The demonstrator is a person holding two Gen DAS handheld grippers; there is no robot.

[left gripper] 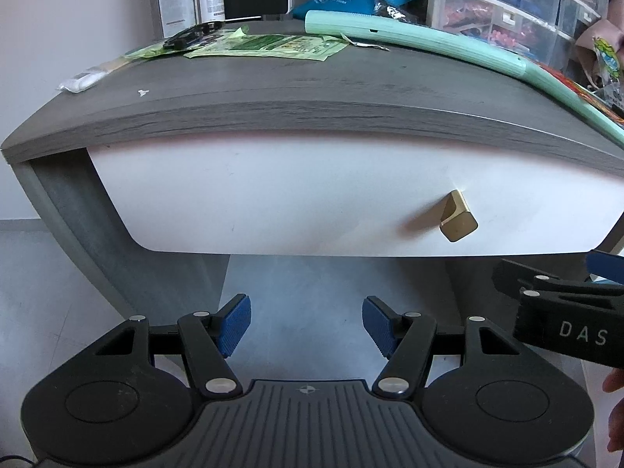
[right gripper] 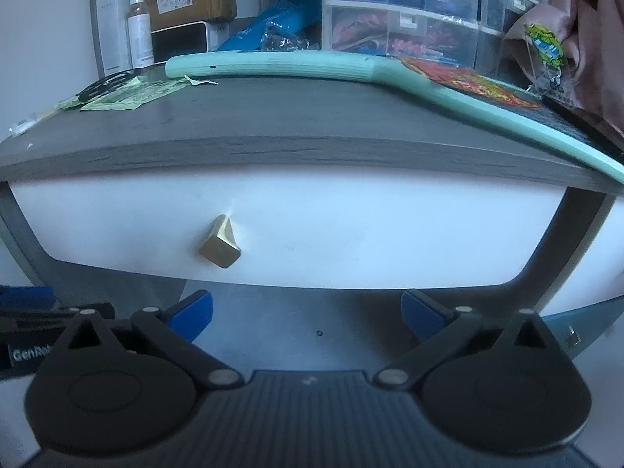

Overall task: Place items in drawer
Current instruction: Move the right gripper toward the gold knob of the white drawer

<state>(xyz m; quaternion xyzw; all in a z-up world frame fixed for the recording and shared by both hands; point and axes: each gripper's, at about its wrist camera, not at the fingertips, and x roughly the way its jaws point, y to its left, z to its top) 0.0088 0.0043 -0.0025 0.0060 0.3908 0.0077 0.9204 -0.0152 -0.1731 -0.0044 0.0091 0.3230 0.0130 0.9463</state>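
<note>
Drawer [right gripper: 312, 230] shut flush under desk top [right gripper: 273, 117], brass knob [right gripper: 220, 249] free; both grippers, left [left gripper: 306, 325] and right [right gripper: 307, 312], apart, empty, below; packets [left gripper: 269, 45] on desk; fits pre-opening or closed-again.

Both wrist views low, close, facing drawer front [left gripper: 273, 195]; share knob [right gripper: 220, 249], desktop [right gripper: 312, 117].

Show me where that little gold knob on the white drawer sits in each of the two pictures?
Left wrist view: the gold knob sits right of centre on the white drawer front.
Right wrist view: the gold knob sits left of centre, on the drawer's lower part.
Shared landmark: the mint green tube lying on the grey tabletop above.
</note>
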